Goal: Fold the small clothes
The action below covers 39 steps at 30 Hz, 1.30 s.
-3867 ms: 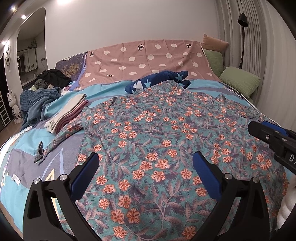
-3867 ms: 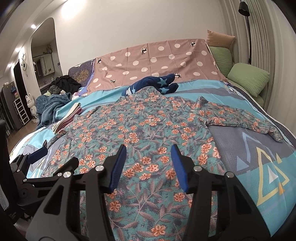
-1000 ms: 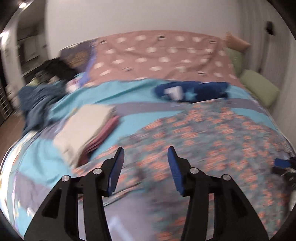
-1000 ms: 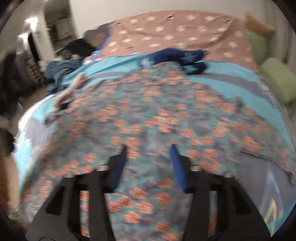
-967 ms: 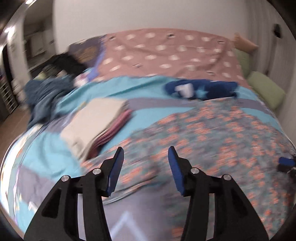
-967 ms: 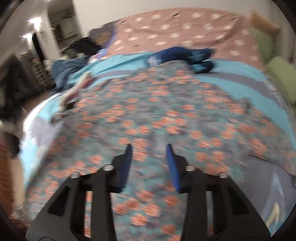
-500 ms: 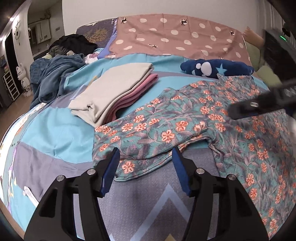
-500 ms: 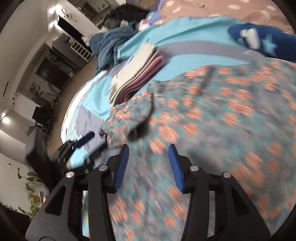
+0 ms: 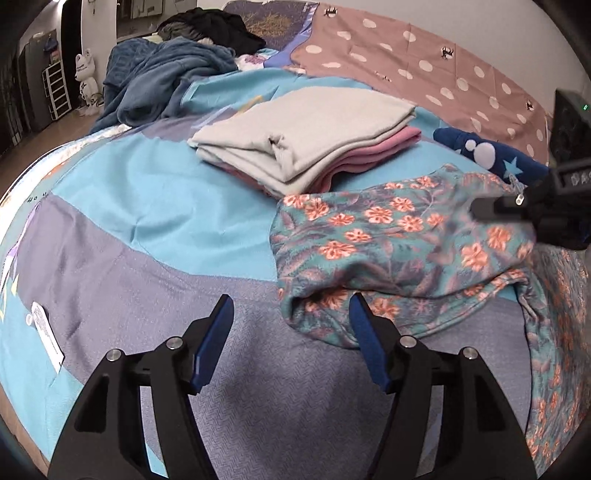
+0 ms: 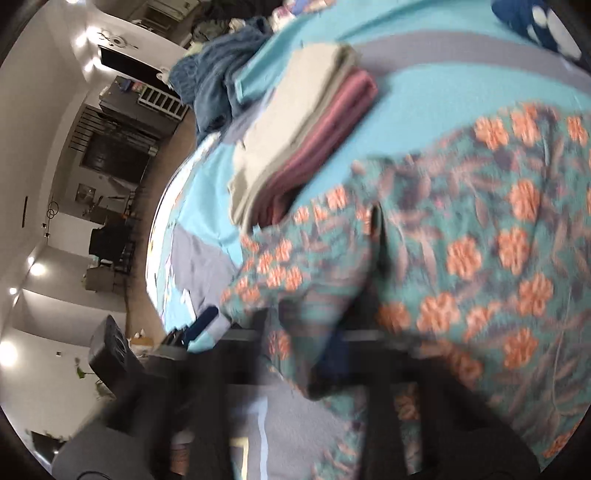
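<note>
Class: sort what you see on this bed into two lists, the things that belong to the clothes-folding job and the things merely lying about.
Part of the job:
floral shirt
left gripper
right gripper
folded stack of beige and pink clothes

Just lying about:
blue blanket
black clothes heap
navy star plush
polka-dot cover

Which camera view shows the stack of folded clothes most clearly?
The left wrist view shows the stack of folded clothes best: sharp and whole, pale grey layers over pink ones, lying on the bed. In the right wrist view the stack is tilted and blurred, so only its colours can be told.
</note>
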Each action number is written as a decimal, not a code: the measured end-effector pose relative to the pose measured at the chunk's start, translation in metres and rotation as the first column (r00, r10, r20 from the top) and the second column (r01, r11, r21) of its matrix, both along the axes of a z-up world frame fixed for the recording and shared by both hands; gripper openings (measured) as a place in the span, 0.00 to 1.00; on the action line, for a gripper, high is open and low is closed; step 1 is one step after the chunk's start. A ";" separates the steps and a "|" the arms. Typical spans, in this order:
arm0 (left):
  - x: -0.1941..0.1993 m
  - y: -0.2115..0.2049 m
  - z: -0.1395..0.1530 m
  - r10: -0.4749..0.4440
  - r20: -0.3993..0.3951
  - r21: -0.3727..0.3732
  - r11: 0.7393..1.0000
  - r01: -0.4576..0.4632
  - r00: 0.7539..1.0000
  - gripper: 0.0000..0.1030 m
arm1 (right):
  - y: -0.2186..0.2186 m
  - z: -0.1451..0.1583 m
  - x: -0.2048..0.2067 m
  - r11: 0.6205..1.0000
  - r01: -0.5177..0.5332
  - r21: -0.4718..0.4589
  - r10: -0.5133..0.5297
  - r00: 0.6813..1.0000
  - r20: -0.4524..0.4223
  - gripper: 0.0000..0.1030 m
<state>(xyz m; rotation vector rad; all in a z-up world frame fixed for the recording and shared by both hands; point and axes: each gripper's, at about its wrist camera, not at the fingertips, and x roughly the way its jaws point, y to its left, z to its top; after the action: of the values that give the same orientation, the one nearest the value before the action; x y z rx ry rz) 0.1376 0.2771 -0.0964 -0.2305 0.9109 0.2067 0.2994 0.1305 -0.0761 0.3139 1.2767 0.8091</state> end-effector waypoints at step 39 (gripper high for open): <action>0.035 -0.151 0.029 -0.334 0.013 0.187 0.927 0.325 0.943 0.69 | -0.418 0.035 -0.068 0.801 0.596 0.059 -0.592 0.775 0.222 0.09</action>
<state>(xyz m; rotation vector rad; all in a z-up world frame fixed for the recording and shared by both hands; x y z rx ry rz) 0.1721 0.1262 -0.0675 0.0903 0.8663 -0.0282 0.2309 -0.2871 -0.0415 0.5635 0.8795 0.2744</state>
